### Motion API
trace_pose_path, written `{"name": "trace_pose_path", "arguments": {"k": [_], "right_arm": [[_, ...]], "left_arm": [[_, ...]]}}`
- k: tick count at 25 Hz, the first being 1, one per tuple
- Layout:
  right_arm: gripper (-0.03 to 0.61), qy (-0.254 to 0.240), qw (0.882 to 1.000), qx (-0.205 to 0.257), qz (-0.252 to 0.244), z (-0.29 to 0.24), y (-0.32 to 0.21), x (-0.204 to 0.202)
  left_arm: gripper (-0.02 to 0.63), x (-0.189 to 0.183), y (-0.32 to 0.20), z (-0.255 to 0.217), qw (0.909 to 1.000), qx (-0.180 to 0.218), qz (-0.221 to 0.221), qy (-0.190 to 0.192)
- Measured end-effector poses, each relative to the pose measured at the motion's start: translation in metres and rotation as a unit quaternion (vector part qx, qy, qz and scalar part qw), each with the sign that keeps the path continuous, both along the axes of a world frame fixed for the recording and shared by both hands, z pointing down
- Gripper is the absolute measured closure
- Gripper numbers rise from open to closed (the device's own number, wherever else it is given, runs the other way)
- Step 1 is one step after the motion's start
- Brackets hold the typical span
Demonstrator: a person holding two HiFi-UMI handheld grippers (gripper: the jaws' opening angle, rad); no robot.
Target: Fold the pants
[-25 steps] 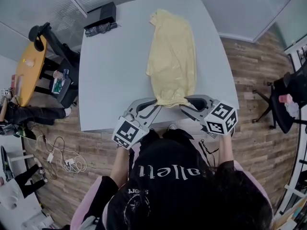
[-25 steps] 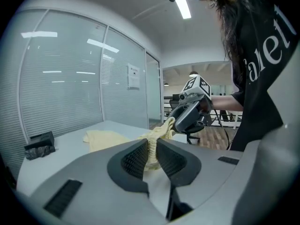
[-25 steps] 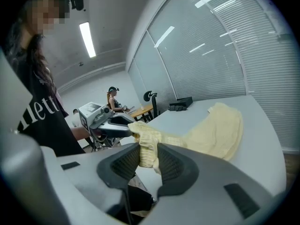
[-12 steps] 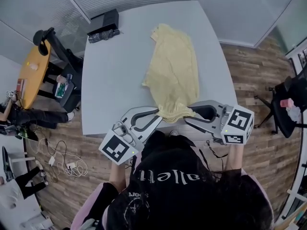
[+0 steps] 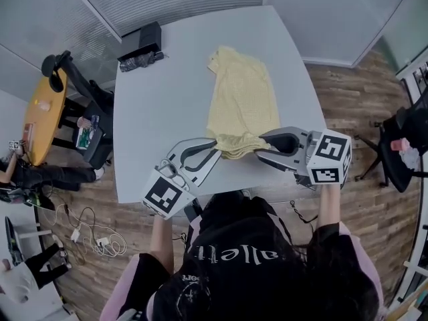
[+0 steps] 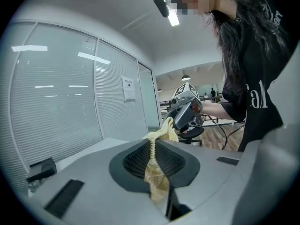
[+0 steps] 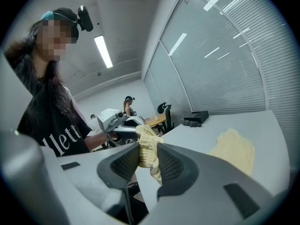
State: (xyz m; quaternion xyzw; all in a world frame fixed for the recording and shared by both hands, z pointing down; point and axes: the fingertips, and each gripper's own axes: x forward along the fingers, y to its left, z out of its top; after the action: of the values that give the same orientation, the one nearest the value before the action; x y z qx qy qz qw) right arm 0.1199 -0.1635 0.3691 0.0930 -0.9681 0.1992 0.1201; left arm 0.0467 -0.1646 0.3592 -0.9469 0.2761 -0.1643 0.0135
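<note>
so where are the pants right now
In the head view the yellow pants lie centred on the grey table, near end held by the left gripper, jaws closing on it, and the right gripper.

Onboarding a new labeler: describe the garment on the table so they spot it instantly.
Find the big light-grey table in the head view's middle. The pale yellow pants run lengthwise down its right half. They are the only yellow thing there; the black box sits apart at the far-left corner.

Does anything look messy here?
Nothing spilled or broken. The yellow pants look rumpled on the table: their near end is bunched and lifted, pinched by the right tool and the left tool, its jaws closing.
</note>
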Motion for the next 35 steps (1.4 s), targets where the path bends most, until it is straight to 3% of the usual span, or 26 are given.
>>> {"name": "trace_pose_path", "arguments": {"k": [14, 22, 28, 35], "right_arm": [[0.459, 0.079, 0.994, -0.011, 0.077, 0.064, -0.186, -0.005], [0.457, 0.153, 0.979, 0.005, 0.131, 0.138, -0.282, -0.011], [0.457, 0.232, 0.960, 0.034, 0.150, 0.210, -0.306, -0.017], [0.456, 0.298, 0.940, 0.038, 0.163, 0.260, -0.322, -0.010]], "left_arm": [[0.561, -0.010, -0.182, 0.064, 0.9981, -0.015, -0.019, -0.058], [0.561, -0.016, -0.272, 0.143, 0.9929, -0.051, -0.062, -0.087], [0.552, -0.019, -0.289, 0.210, 0.9838, -0.101, -0.095, -0.114], [0.485, -0.025, -0.265, 0.227, 0.9835, -0.120, -0.092, -0.099]]}}
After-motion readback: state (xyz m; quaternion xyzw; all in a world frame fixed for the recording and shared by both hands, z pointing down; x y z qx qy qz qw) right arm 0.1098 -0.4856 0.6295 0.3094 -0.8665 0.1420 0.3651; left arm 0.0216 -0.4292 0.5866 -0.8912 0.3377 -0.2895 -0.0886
